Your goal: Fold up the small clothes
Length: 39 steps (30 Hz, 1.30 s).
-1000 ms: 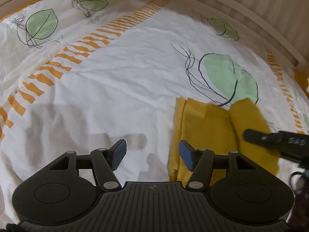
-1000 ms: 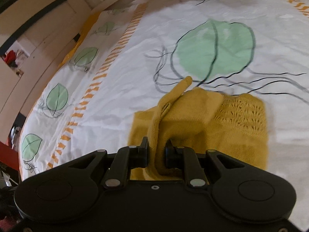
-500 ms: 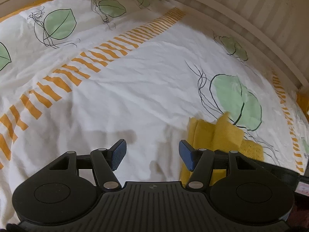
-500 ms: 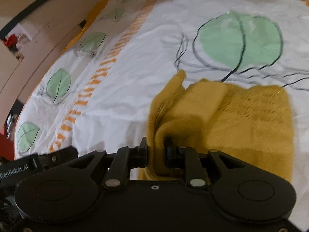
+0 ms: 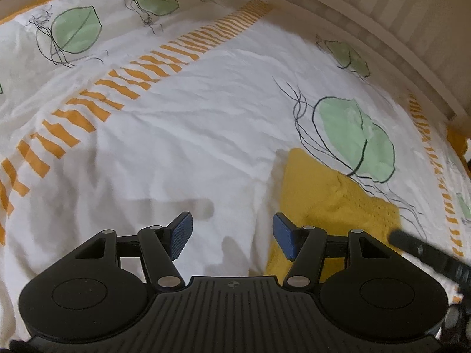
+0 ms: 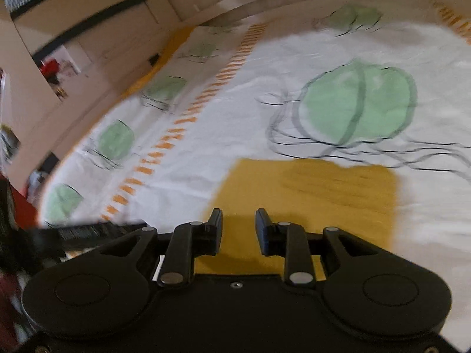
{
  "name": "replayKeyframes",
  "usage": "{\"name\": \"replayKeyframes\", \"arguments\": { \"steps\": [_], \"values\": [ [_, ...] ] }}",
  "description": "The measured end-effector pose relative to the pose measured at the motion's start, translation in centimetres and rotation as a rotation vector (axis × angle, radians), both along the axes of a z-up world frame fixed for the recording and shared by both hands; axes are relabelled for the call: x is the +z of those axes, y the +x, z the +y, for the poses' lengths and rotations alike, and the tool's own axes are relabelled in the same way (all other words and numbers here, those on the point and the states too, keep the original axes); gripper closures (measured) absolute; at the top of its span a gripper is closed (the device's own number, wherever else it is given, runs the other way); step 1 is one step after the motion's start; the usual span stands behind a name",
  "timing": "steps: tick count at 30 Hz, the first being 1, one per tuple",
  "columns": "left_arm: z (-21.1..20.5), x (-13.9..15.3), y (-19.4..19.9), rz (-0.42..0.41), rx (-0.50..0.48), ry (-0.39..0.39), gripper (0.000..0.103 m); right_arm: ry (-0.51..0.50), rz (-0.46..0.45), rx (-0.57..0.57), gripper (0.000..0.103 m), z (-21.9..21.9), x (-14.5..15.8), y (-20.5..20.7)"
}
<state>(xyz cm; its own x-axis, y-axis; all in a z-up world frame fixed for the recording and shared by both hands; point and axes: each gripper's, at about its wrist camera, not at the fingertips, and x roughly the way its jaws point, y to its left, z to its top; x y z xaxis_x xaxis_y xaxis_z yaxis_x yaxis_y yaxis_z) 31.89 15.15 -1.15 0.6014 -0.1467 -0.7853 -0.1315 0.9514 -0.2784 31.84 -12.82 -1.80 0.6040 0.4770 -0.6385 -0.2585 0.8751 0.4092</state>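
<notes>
while the yellow knit garment (image 6: pixel 309 194) lies folded flat just below the bedsheet's (image 5: pixel 206 135) green leaf print (image 6: pixel 356 106), the right gripper (image 6: pixel 238 225) hovers above it, jaws parted and empty; the left gripper (image 5: pixel 232 232) waits beside it, wide apart.

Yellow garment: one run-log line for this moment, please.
yellow garment flat on bedsheet | right gripper open above it | left gripper open, empty
</notes>
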Motion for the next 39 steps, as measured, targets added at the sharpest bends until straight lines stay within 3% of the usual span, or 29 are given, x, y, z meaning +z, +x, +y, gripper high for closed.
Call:
{"name": "replayKeyframes", "arguments": {
  "steps": [3, 9, 14, 18, 20, 21, 22, 29, 32, 39],
  "values": [
    [-0.1, -0.3, 0.1, 0.009, -0.012, -0.004, 0.044, -0.091, -0.023, -0.013, 0.054, -1.5, -0.7, -2.4],
    [-0.8, -2.3, 0.3, 0.078, -0.070, -0.052, 0.044, -0.182, -0.066, -0.035, 0.054, -3.5, -1.8, -6.9],
    [-1.9, -4.3, 0.4, 0.150, -0.141, -0.107, 0.045, -0.247, -0.129, 0.053, 0.054, -1.4, -2.1, -9.6],
    [-2.8, -5.3, 0.4, 0.175, -0.178, -0.145, 0.045, -0.358, -0.216, 0.167, 0.052, 1.3, -2.6, -11.2],
    [-3.2, -5.6, 0.5, 0.169, -0.207, -0.166, 0.059, -0.434, -0.267, 0.224, 0.051, 2.9, -3.0, -11.7],
    [-3.3, -5.6, 0.5, 0.156, -0.222, -0.182, 0.082, -0.472, -0.293, 0.252, 0.050, 3.6, -3.2, -11.9],
    [-3.3, -5.7, 0.5, 0.148, -0.223, -0.198, 0.087, -0.506, -0.316, 0.275, 0.049, 4.2, -3.4, -12.1],
    [-2.8, -4.8, 0.4, 0.089, -0.214, -0.296, 0.090, -0.640, -0.400, 0.397, 0.049, 6.6, -5.0, -13.4],
    [-2.9, -4.5, 0.3, 0.080, -0.219, -0.303, 0.090, -0.713, -0.440, 0.416, 0.052, 7.1, -5.8, -13.4],
    [-2.7, -4.3, 0.2, 0.077, -0.203, -0.339, 0.090, -0.787, -0.453, 0.431, 0.068, 7.6, -6.5, -13.3]
  ]
}}
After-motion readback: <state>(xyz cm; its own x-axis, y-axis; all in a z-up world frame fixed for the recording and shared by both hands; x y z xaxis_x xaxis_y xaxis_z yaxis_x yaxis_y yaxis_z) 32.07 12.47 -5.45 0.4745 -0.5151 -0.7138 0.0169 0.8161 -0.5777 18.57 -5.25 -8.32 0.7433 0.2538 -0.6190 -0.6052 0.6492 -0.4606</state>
